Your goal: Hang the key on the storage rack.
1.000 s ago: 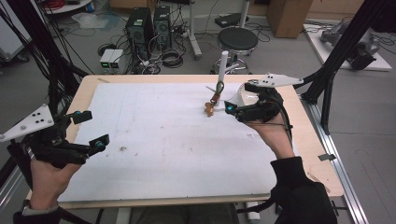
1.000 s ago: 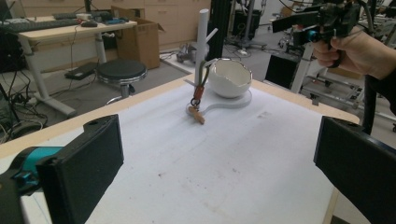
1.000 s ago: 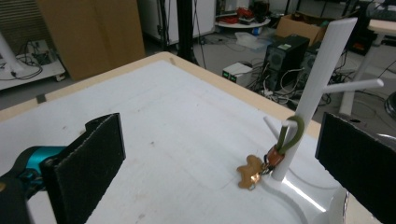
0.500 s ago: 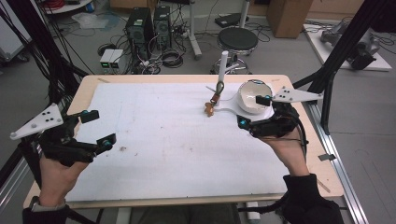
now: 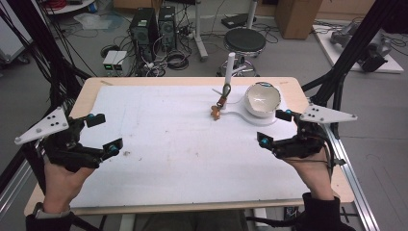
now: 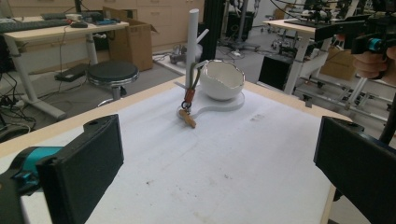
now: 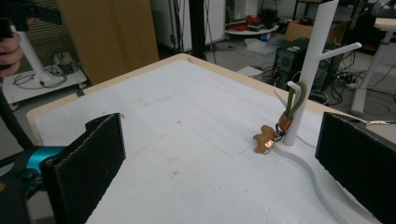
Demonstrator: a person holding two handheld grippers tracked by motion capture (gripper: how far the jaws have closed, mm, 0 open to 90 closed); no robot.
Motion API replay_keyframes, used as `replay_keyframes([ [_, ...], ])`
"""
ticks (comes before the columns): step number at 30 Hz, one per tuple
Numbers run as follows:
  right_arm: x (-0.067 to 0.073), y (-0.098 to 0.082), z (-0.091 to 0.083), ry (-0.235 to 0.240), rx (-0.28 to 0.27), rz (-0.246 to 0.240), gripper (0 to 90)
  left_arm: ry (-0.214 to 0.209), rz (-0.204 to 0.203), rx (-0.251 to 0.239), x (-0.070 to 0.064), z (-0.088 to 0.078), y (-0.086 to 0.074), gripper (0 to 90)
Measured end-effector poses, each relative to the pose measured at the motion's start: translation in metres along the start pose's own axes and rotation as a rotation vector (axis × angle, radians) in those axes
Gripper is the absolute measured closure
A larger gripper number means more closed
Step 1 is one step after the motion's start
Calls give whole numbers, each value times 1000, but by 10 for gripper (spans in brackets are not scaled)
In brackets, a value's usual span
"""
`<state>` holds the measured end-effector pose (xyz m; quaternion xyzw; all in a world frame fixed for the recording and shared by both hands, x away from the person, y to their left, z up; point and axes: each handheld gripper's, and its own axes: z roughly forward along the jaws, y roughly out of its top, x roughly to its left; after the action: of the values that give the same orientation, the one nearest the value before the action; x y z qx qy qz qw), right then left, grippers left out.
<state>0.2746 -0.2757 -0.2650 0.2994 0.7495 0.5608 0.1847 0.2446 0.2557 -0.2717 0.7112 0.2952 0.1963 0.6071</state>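
High view: a table [image 5: 91, 91] covered with a white mat [image 5: 168, 159] is seen from above, and both grippers are held low near the bottom corners of the frame. The left gripper [image 5: 105, 133] is held at the lower left with its jaws spread wide and nothing between them; same deal for the right gripper [image 5: 275, 129] at the lower right, jaws apart and empty. Near the upper middle of the frame a white peg stand [image 5: 229, 67] is set upright on a flat white base, and a keychain [image 5: 220, 102] with a green loop, an orange bit and a little tan charm is hung off one of its lower pegs, with the charm resting on the mat. Just right of the stand, a white bowl [image 5: 262, 98] is parked on the round end of that base. In the left gripper view the stand [image 6: 192, 46], keychain [image 6: 187, 109] and bowl [image 6: 223, 79] are framed between the two black jaws, well apart from them. In the right gripper view the keychain [image 7: 275, 128] is seen hanging right against the stand [image 7: 314, 60], again between wide-open jaws.
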Motion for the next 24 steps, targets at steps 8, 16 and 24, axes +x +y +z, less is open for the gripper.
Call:
replay_keyframes([
  [8,2,5,-31,-38,-31,-3,6,-10,6,2,-2,2,0,18],
  [16,6,-4,-47,-52,-39,-14,6,-15,4,1,-2,3,-1,18],
  [24,-5,-16,-46,-51,-62,2,6,-17,4,1,-3,5,-5,18],
])
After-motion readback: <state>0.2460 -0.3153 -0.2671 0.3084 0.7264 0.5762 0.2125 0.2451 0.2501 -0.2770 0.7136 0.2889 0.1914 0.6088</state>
